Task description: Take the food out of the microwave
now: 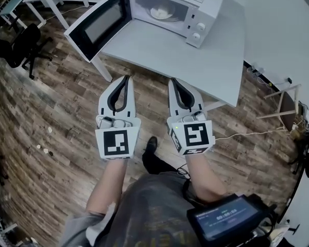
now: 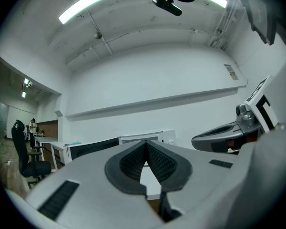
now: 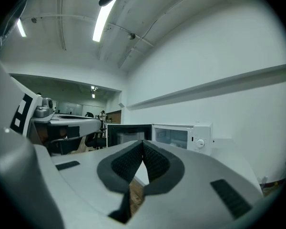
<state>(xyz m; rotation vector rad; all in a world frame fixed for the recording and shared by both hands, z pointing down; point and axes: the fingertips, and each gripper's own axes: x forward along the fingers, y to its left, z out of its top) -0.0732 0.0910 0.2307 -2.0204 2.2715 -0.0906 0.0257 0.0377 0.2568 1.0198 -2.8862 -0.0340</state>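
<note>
Food sits inside the microwave, whose door stands open so I can reach in; my left gripper and right gripper, jaws pressed together and empty, point toward it from short of the table.

Head view steeply down from above, gripper views low and level, facing forward, all sharing the microwave on the table.

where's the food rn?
Head view, top centre: the food sits on a white dish inside the microwave. The microwave door is swung open to the left, and the microwave stands on the grey table.
</note>
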